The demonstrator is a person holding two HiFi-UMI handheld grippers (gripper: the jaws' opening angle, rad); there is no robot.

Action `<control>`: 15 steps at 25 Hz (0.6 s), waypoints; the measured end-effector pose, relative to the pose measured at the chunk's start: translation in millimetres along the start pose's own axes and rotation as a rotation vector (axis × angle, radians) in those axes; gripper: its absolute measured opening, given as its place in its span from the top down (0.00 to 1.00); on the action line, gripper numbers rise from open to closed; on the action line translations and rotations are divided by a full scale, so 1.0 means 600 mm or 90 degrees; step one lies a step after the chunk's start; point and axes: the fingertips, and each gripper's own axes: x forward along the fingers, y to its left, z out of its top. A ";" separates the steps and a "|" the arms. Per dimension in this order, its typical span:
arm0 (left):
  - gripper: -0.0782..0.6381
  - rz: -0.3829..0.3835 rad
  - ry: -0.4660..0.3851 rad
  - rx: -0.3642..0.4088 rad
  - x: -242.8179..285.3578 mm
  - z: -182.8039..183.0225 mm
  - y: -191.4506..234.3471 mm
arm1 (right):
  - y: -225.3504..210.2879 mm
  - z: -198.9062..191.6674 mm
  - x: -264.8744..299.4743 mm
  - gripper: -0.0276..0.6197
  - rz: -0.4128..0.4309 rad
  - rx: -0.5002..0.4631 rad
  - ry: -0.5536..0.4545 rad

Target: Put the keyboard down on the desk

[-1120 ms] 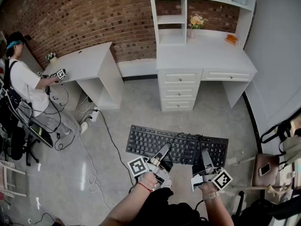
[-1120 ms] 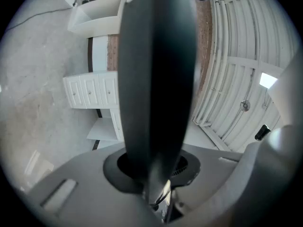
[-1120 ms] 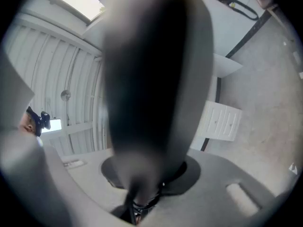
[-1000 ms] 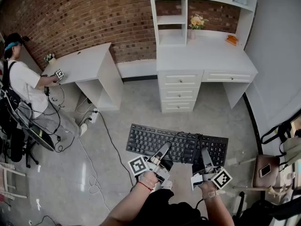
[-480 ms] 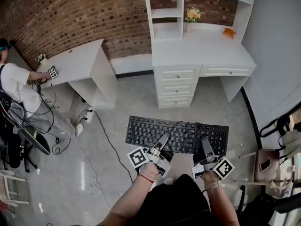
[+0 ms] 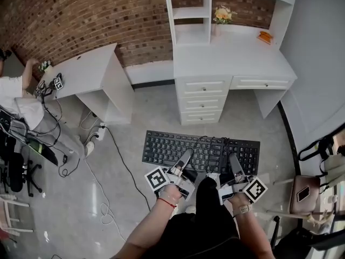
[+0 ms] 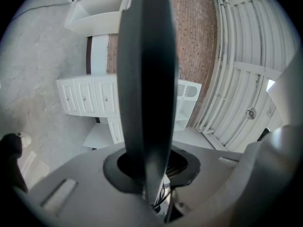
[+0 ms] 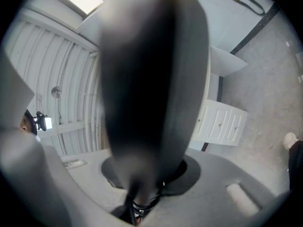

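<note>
The keyboard (image 6: 172, 149) hangs over the floor (image 6: 156, 112), long axis left to right, keys up, number pad at the right. It is black, with a cable (image 6: 223, 144) looped on top. The left gripper (image 6: 186, 156) and right gripper (image 6: 233, 162) have their fingers clamped on its near edge. The bench (image 6: 232, 61) stands well ahead, with open floor between.

Black keyboard (image 6: 172, 147) at the left tool (image 6: 187, 156) and right tool (image 6: 233, 162), each with a black-and-white marker cube (image 6: 157, 179). Beyond them: white worktop (image 6: 232, 63), red-brown brick wall (image 6: 81, 15), pale grey floor (image 6: 145, 117).
</note>
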 end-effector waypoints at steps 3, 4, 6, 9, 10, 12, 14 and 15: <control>0.79 0.004 -0.012 0.006 0.030 0.022 0.012 | -0.016 0.018 0.039 0.83 0.001 -0.005 0.016; 0.79 0.004 -0.015 0.007 0.042 0.029 0.016 | -0.021 0.025 0.055 0.83 0.005 -0.006 0.021; 0.79 0.006 -0.022 0.005 0.068 0.043 0.027 | -0.033 0.040 0.083 0.83 0.005 -0.001 0.027; 0.79 0.012 -0.030 -0.003 0.111 0.056 0.041 | -0.052 0.067 0.117 0.83 -0.004 0.008 0.032; 0.79 0.014 -0.031 -0.006 0.126 0.059 0.045 | -0.058 0.079 0.128 0.83 -0.005 0.007 0.034; 0.79 0.018 -0.033 -0.007 0.158 0.065 0.053 | -0.068 0.104 0.150 0.83 -0.008 0.008 0.038; 0.79 0.023 -0.033 -0.006 0.191 0.073 0.060 | -0.077 0.131 0.174 0.83 -0.011 0.008 0.039; 0.79 0.025 -0.033 -0.006 0.209 0.076 0.063 | -0.082 0.144 0.185 0.83 -0.013 0.006 0.040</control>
